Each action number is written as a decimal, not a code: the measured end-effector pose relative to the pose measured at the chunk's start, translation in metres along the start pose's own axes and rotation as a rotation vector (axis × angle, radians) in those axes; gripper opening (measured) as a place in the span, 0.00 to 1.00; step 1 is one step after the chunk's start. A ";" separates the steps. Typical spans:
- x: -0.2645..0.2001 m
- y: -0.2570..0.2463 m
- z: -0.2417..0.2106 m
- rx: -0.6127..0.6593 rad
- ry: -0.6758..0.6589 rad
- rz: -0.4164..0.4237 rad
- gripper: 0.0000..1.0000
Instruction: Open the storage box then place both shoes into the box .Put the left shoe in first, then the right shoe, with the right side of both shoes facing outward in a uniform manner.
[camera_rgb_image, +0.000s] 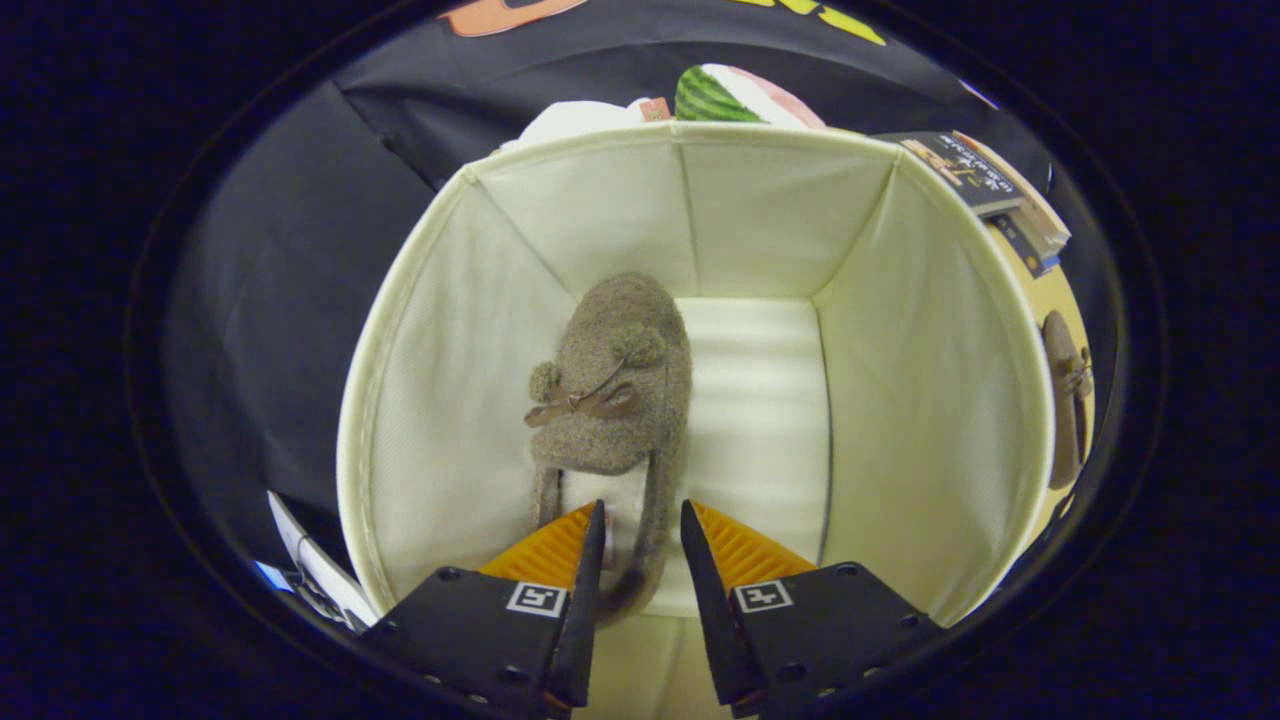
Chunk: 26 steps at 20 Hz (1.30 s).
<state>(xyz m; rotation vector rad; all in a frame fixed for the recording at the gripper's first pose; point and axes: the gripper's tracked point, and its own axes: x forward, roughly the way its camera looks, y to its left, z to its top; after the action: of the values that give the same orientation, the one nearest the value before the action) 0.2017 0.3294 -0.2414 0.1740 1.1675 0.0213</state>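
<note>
The cream fabric storage box (930, 400) stands open below me, and I look straight down into it. A brown fuzzy shoe (615, 400) with a small bow and pompoms lies on the box floor by its left wall, toe pointing away from me. My gripper (643, 512) hovers over the shoe's heel. The heel's right wall runs between the fingers, one finger over the pale lining, the other just outside with a thin gap showing. The second brown shoe (1065, 400) lies outside the box, on the yellowish tabletop past its right wall.
A stack of books (985, 175) sits beyond the box's far right corner. A watermelon-patterned item (715, 95) and a white thing (575, 120) lie behind the far wall. Some white cards (310, 570) lie outside the near left corner.
</note>
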 end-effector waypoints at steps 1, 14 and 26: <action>-0.011 -0.002 0.001 -0.006 -0.020 -0.004 0.46; -0.212 -0.088 0.020 -0.040 -0.336 0.044 0.97; -0.187 -0.336 0.008 0.012 -0.320 -0.123 0.97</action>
<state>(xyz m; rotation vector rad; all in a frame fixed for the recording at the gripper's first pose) 0.1111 -0.0231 -0.1175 0.1113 0.8568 -0.1185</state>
